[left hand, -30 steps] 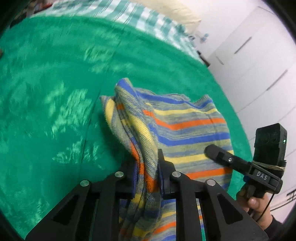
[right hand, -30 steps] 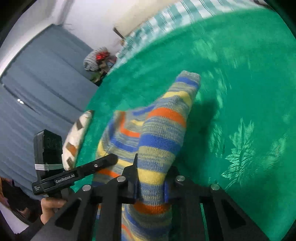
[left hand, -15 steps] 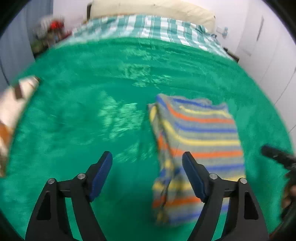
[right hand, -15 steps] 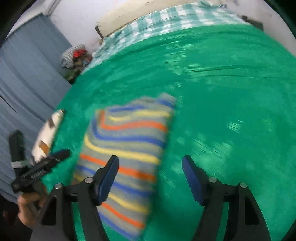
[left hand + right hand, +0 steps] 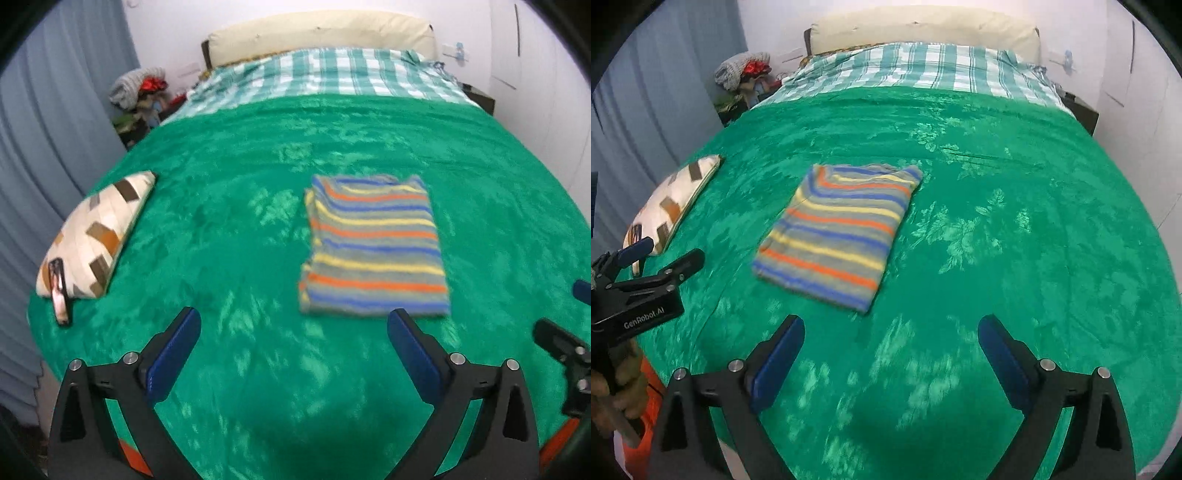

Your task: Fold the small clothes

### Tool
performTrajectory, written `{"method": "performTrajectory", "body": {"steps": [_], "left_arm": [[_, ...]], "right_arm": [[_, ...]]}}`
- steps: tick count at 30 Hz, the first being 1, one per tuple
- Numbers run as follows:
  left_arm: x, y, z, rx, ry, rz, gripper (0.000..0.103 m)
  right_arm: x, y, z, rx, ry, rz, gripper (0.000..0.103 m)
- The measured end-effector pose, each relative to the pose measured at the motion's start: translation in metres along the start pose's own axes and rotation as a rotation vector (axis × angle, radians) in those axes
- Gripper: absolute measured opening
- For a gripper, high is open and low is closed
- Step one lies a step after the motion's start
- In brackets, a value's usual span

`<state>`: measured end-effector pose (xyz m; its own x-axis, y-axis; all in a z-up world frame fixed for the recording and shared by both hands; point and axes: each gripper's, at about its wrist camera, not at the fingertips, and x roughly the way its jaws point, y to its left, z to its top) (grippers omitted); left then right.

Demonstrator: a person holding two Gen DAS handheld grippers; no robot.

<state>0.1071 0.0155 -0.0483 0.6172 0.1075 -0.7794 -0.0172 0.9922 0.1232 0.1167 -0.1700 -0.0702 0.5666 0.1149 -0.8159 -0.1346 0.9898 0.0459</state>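
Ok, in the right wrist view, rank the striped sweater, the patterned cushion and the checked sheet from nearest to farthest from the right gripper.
1. Striped sweater: folded flat on the green blanket, just ahead and left of the right gripper, whose jaws are opening with nothing between them.
2. Patterned cushion: far left edge.
3. Checked sheet: at the head of the bed.

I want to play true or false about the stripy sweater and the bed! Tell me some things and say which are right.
1. The striped sweater lies folded flat on the green blanket. True.
2. The left gripper is pinching the sweater. False: its jaws are opening, with nothing between them.
3. A patterned pillow lies near the blanket's left edge. True.
4. The sweater lies on the checked sheet. False: that sheet is further back, by the headboard.
5. The right gripper holds nothing. True.
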Motion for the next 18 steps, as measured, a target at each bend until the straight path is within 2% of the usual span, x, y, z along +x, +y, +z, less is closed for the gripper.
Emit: {"method": "performTrajectory", "body": {"steps": [6, 13, 18], "left_arm": [[-0.019, 0.005, -0.013, -0.037, 0.043, -0.061, 0.101], [-0.038, 0.005, -0.019, -0.008, 0.035, -0.019, 0.101], [-0.045, 0.012, -0.019, -0.009, 0.045, -0.039, 0.101]], "right_arm": [[-0.027, 0.020, -0.005, -0.038, -0.007, -0.032, 0.098], [-0.038, 0.029, -0.005, -0.035, 0.005, -0.014, 0.100], [-0.045, 0.036, 0.000, -0.055, 0.010, -0.007, 0.101]]}}
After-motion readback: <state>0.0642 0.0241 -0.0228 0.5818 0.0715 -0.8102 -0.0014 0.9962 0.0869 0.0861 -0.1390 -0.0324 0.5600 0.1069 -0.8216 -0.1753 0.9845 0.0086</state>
